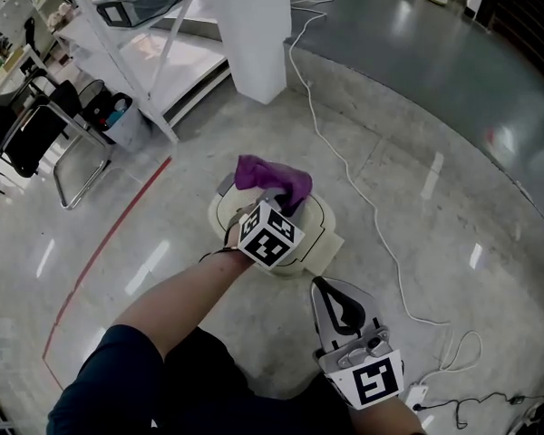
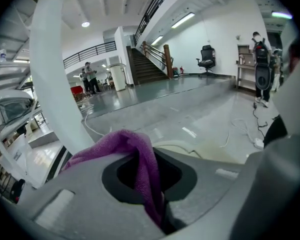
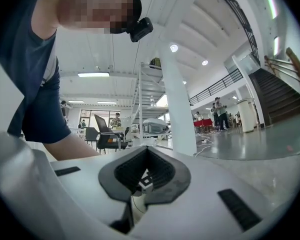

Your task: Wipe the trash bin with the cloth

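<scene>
Now left gripper (image 1: 275,199) pinches purple cloth (image 1: 265,174) above trash bin (image 1: 324,239).

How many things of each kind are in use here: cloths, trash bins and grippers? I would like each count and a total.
cloth, purple: 1
trash bin, cream: 1
grippers: 2, the left gripper shut on the cloth, the right gripper shut and empty
Total: 4
</scene>
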`<state>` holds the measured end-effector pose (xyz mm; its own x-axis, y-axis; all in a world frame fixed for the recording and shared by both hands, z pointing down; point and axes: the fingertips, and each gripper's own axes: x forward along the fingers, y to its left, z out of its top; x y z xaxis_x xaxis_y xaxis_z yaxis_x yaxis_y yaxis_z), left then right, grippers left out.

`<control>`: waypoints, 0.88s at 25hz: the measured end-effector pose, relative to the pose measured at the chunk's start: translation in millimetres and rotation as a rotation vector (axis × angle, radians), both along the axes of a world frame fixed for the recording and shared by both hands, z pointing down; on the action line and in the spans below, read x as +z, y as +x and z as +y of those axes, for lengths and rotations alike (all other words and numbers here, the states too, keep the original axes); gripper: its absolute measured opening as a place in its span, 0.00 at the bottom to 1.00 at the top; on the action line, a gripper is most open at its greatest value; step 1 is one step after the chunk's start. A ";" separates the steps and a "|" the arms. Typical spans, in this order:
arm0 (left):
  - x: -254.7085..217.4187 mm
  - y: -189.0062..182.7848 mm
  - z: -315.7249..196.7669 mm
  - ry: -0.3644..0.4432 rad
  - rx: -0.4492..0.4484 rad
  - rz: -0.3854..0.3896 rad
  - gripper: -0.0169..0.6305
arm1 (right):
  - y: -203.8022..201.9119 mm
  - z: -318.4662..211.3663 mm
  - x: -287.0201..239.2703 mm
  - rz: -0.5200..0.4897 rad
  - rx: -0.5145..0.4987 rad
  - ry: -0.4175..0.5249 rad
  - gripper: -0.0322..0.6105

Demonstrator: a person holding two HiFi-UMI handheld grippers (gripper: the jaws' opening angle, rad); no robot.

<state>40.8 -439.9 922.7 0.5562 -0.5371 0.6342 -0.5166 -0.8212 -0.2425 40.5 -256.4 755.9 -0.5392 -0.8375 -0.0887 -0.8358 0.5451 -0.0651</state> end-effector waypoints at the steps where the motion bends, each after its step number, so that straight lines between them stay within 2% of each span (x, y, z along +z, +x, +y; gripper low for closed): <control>1: 0.7 8.9 9.2 -0.004 0.025 0.006 0.06 | 2.5 -0.7 -1.7 -0.001 0.002 0.011 0.06; 7: 6.7 40.2 63.6 -0.045 0.143 0.033 0.06 | 19.2 -1.3 -9.0 -0.016 0.031 0.037 0.06; 11: 5.2 27.7 83.6 -0.024 0.168 0.008 0.06 | 21.7 -0.7 -9.1 -0.032 0.026 0.040 0.06; 15: -0.3 -22.3 60.3 0.017 0.084 -0.030 0.06 | 11.6 0.1 -6.4 -0.034 -0.007 0.032 0.06; 22: -3.4 -141.9 4.3 0.044 -0.182 -0.081 0.06 | -3.9 6.8 -9.5 -0.040 -0.057 0.031 0.06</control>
<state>-101.1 -435.6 919.3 0.3957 -0.6521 0.6466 -0.6330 -0.7038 -0.3224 36.6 -249.7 746.4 -0.5815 -0.8020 -0.1366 -0.8003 0.5941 -0.0806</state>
